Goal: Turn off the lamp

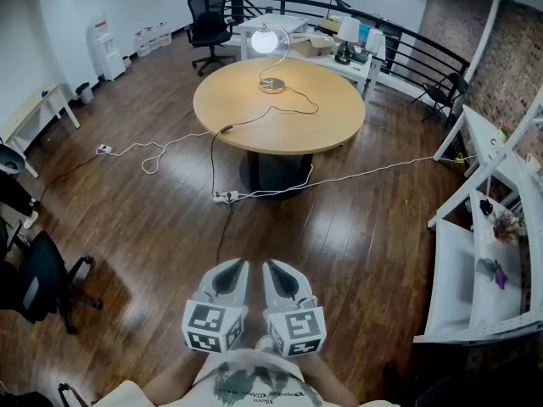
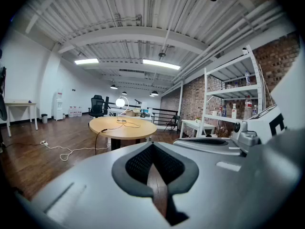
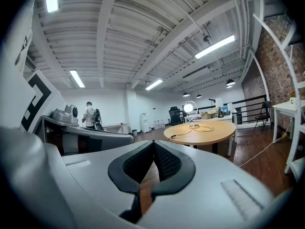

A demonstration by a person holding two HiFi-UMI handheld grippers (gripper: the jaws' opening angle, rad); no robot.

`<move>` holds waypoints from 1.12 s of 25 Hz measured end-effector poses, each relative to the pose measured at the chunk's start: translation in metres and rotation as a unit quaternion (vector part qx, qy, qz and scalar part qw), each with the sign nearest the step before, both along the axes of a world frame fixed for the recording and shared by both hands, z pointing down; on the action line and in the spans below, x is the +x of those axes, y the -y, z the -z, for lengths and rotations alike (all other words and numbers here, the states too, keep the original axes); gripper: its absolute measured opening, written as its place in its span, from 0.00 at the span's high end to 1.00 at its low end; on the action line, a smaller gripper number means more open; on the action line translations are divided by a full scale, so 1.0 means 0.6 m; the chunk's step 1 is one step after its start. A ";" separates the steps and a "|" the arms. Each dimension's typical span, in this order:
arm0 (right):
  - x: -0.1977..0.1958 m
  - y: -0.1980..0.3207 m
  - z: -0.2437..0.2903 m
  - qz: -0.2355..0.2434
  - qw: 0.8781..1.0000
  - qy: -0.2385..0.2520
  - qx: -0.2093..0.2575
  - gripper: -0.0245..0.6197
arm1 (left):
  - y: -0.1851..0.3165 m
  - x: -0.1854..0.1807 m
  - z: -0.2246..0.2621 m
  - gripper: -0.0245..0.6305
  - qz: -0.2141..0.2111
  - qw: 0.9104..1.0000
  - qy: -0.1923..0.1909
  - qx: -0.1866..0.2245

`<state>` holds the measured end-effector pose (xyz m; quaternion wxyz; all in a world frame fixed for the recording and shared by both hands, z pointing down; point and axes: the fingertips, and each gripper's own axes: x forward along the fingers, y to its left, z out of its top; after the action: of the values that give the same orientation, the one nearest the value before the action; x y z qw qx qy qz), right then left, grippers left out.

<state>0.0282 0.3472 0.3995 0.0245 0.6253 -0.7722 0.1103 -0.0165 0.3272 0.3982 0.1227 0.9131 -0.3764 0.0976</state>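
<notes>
Floor [image 1: 373,227] of dark wood planks fills most of the head view. The person stands well back from the work.

Round wooden table [image 1: 280,134] sits across the room, well apart from both grippers.

Left gripper [image 1: 235,267] and right gripper [image 1: 273,267] are held low, side by side, in front of the person's body, pointing toward the table. In each gripper's own view the two jaws meet at the tips. Only floor shows through the slit behind them, and neither has hold of anything.

Lamp [image 1: 266,44] stands on the far part of the table top, lit. A bright globe [image 1: 263,37] hangs from a thin curved stem [image 1: 288,49] over a flat round base [image 1: 272,85]. Judgement: light overall and top-heavy. The globe is likely glass and fragile, and the stem is thin enough to flex or tip the lamp if pushed. No hold on the globe or stem.

Cord [image 1: 254,121] runs loose from the base across the top to the near-left edge, then drops to a power strip [image 1: 222,197] on the floor. Judgement: limp, and a tug on it would drag the lamp.

Small dark lump [image 1: 226,129] on the cord at the table edge is probably the inline switch, though it is too small to confirm. Judgement: hard plastic and light, so it may slide on the smooth top. Best pinned with one gripper and pressed with the closed tip of the other.
</notes>
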 end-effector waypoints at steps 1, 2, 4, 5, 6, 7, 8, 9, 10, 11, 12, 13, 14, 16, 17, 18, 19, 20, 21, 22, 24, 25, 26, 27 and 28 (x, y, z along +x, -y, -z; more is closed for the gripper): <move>0.000 0.001 0.000 0.003 1.000 -0.002 0.001 0.96 | 0.002 0.000 0.000 0.97 0.003 1.000 -0.003 0.000; -0.001 0.002 -0.001 0.005 1.000 -0.003 0.002 0.96 | 0.004 0.000 0.000 0.97 0.006 1.000 -0.005 0.000; -0.001 0.006 -0.004 0.011 1.000 -0.005 0.002 0.96 | 0.010 0.001 -0.002 0.97 0.011 1.000 -0.007 0.002; 0.000 0.010 -0.005 0.014 1.000 -0.005 0.002 0.96 | 0.014 0.002 -0.003 0.97 0.014 1.000 -0.007 0.003; 0.000 0.015 -0.006 0.016 1.000 -0.006 0.002 0.96 | 0.019 0.002 -0.005 0.97 0.016 1.000 -0.007 0.004; 0.001 0.020 -0.007 0.018 1.000 -0.008 0.003 0.96 | 0.025 0.003 -0.006 0.97 0.019 1.000 -0.007 0.004; 0.003 0.026 -0.008 0.020 1.000 -0.009 0.002 0.96 | 0.032 0.004 -0.008 0.97 0.021 1.000 -0.008 0.002; 0.003 0.033 -0.009 0.021 1.000 -0.011 0.001 0.96 | 0.039 0.004 -0.011 0.97 0.023 1.000 -0.008 0.000; 0.004 0.039 -0.010 0.022 1.000 -0.012 0.000 0.96 | 0.045 0.005 -0.015 0.97 0.024 1.000 -0.009 -0.003; 0.004 0.047 -0.010 0.023 1.000 -0.013 -0.001 0.96 | 0.053 0.007 -0.019 0.97 0.025 1.000 -0.009 -0.006; 0.004 0.055 -0.009 0.023 1.000 -0.014 -0.002 0.96 | 0.061 0.008 -0.021 0.97 0.026 1.000 -0.011 -0.008; 0.005 0.064 -0.010 0.024 1.000 -0.016 -0.003 0.96 | 0.070 0.010 -0.023 0.97 0.026 1.000 -0.013 -0.009; 0.007 0.074 -0.012 0.024 1.000 -0.018 -0.004 0.96 | 0.082 0.013 -0.024 0.97 0.026 0.999 -0.015 -0.009; 0.010 0.096 -0.016 0.026 0.999 -0.023 -0.007 0.96 | 0.108 0.018 -0.026 0.97 0.028 0.999 -0.019 -0.009; 0.012 0.108 -0.018 0.026 0.999 -0.025 -0.008 0.96 | 0.121 0.020 -0.029 0.97 0.029 0.999 -0.021 -0.010; 0.013 0.120 -0.019 0.025 0.999 -0.028 -0.009 0.96 | 0.134 0.022 -0.031 0.97 0.029 0.999 -0.022 -0.012; 0.016 0.133 -0.020 0.022 0.999 -0.030 -0.009 0.96 | 0.147 0.024 -0.034 0.97 0.028 0.999 -0.024 -0.014; 0.018 0.145 -0.024 0.020 0.999 -0.032 -0.009 0.96 | 0.160 0.025 -0.036 0.97 0.028 0.999 -0.025 -0.015; 0.020 0.157 -0.029 0.018 0.999 -0.033 -0.012 0.96 | 0.174 0.025 -0.038 0.97 0.027 0.999 -0.027 -0.017; 0.021 0.171 -0.033 0.017 0.999 -0.034 -0.014 0.96 | 0.188 0.025 -0.040 0.97 0.026 0.999 -0.028 -0.018; 0.018 0.202 -0.030 0.016 0.999 -0.031 -0.013 0.96 | 0.220 0.025 -0.043 0.97 0.024 0.999 -0.029 -0.020; 0.015 0.219 -0.029 0.015 0.999 -0.030 -0.013 0.96 | 0.237 0.023 -0.045 0.97 0.023 0.999 -0.029 -0.022; 0.011 0.235 -0.029 0.014 0.999 -0.031 -0.013 0.96 | 0.254 0.022 -0.047 0.97 0.021 0.999 -0.030 -0.023; 0.008 0.251 -0.032 0.013 0.999 -0.032 -0.014 0.96 | 0.272 0.020 -0.050 0.97 0.019 0.999 -0.030 -0.023; 0.006 0.267 -0.036 0.012 0.999 -0.035 -0.016 0.96 | 0.289 0.019 -0.053 0.97 0.017 0.999 -0.030 -0.024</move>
<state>0.0317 0.1871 0.4210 0.0625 0.6186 -0.7767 0.1005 -0.0053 0.1540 0.4302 0.1578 0.9057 -0.3858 0.0769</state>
